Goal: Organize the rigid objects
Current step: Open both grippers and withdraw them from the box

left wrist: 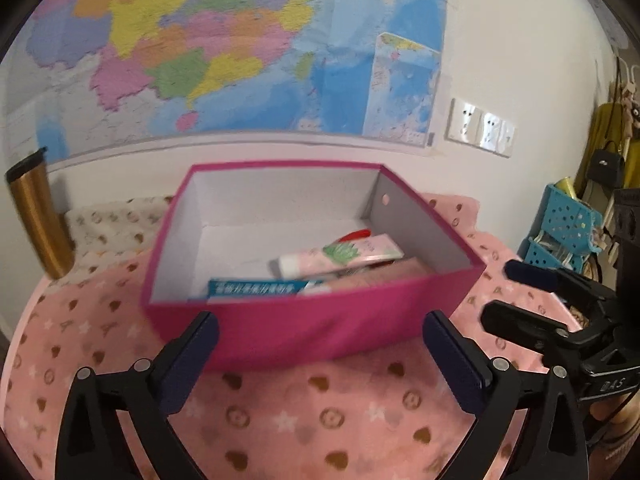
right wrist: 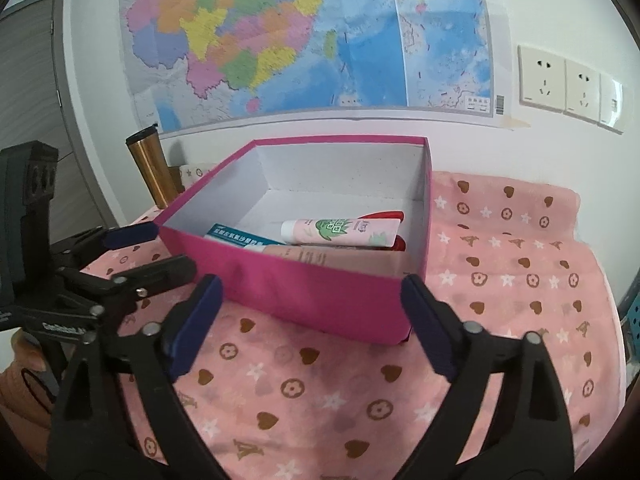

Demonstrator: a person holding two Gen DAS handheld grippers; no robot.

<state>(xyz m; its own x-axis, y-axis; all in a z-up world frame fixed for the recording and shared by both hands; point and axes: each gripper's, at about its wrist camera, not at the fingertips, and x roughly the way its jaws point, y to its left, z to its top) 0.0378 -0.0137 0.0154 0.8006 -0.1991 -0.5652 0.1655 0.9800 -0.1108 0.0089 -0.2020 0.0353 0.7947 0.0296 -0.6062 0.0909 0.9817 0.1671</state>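
A magenta open box [left wrist: 320, 322] with a white inside stands on a pink patterned cloth; it also shows in the right wrist view [right wrist: 304, 292]. Inside lie a pink tube with a green leaf print [left wrist: 340, 256] [right wrist: 340, 232], a blue-and-white carton [left wrist: 260, 288] [right wrist: 232, 236], a tan-pink tube [right wrist: 316, 258] and something red [right wrist: 390, 216]. My left gripper [left wrist: 320, 360] is open and empty, just in front of the box's near wall. My right gripper [right wrist: 312, 320] is open and empty, in front of the box's near corner. Each gripper shows at the side of the other's view.
A gold tumbler with a black lid [left wrist: 38, 220] [right wrist: 152, 168] stands at the back left by the wall. A map hangs on the wall [right wrist: 304, 36], with sockets [right wrist: 568, 84] to its right. Blue perforated baskets [left wrist: 560, 232] stand off the table's right.
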